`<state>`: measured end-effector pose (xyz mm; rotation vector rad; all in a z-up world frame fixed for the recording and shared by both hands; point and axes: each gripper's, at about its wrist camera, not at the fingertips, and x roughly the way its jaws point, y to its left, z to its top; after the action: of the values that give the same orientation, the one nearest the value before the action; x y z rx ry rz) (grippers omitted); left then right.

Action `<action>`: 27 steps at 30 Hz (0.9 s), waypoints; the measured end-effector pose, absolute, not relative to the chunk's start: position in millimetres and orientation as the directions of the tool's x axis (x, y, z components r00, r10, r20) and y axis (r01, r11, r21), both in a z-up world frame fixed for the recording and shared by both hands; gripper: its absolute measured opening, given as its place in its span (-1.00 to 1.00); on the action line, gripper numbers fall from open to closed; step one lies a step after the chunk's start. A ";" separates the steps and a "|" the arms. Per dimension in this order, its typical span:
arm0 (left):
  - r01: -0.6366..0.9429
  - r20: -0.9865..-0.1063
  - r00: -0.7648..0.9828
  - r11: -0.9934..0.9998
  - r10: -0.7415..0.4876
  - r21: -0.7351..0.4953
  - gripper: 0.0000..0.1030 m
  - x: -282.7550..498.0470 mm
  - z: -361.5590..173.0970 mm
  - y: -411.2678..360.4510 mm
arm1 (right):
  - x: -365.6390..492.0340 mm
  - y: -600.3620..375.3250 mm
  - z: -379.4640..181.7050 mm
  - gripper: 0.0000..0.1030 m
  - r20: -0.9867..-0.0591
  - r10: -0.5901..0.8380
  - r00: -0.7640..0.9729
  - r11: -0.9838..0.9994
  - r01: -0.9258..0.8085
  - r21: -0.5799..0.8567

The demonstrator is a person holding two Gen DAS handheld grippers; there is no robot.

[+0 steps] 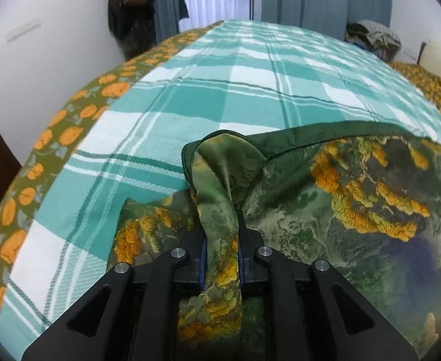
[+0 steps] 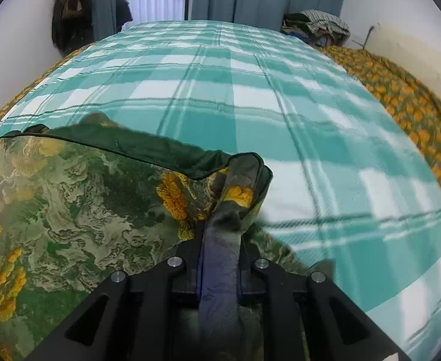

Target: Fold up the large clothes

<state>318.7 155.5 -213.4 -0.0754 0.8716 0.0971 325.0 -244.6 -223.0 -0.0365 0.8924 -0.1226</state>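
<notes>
The left gripper (image 1: 220, 249) is clamped on one corner of a green cloth (image 1: 325, 198) with yellow flowers, and the right gripper (image 2: 220, 252) pinches another corner (image 2: 70, 210). The cloth stretches between them over a teal checked blanket (image 1: 208, 90) on the bed. No readable writing shows.

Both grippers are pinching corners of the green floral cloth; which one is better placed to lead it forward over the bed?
Neither clearly. The left gripper and right gripper each clamp a corner of the green floral cloth, with the plaid blanket bare ahead of both. They probably should move together.
</notes>
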 end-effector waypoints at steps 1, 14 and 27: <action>-0.117 -0.767 0.641 0.992 0.039 -0.047 -0.71 318.4 -213.8 158.5 | 325.6 -245.9 -224.1 -0.67 -0.775 -0.120 0.621 0.992 0.094 -0.079; -0.119 -0.743 0.668 0.983 -0.025 -0.140 -0.67 315.5 -218.5 166.0 | 325.7 -244.8 -230.2 -0.66 -0.766 -0.110 0.633 0.993 0.099 -0.061; -0.120 -0.744 0.668 0.984 -0.020 -0.135 -0.65 314.5 -217.8 166.3 | 325.8 -252.6 -231.1 -0.66 -0.765 -0.070 0.640 0.995 0.097 -0.010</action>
<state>314.5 166.3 -217.8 -0.1783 0.8389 0.0568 325.8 -252.6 -231.1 0.0335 0.8707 -0.0955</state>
